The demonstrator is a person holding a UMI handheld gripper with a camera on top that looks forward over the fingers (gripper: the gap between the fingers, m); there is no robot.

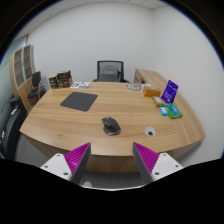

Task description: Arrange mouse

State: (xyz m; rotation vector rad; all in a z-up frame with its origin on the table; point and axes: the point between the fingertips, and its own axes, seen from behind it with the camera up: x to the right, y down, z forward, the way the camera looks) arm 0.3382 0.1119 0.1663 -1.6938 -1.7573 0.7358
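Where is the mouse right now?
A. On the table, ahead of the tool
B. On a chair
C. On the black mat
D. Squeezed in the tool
A: the mouse lies on the bare wooden table, apart from the mat, beyond the open tool, whose fingers hold nothing.

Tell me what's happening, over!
Gripper open, holding nothing. Mouse on the table, just ahead of the fingers. Mouse pad beyond it. Nothing in the way.
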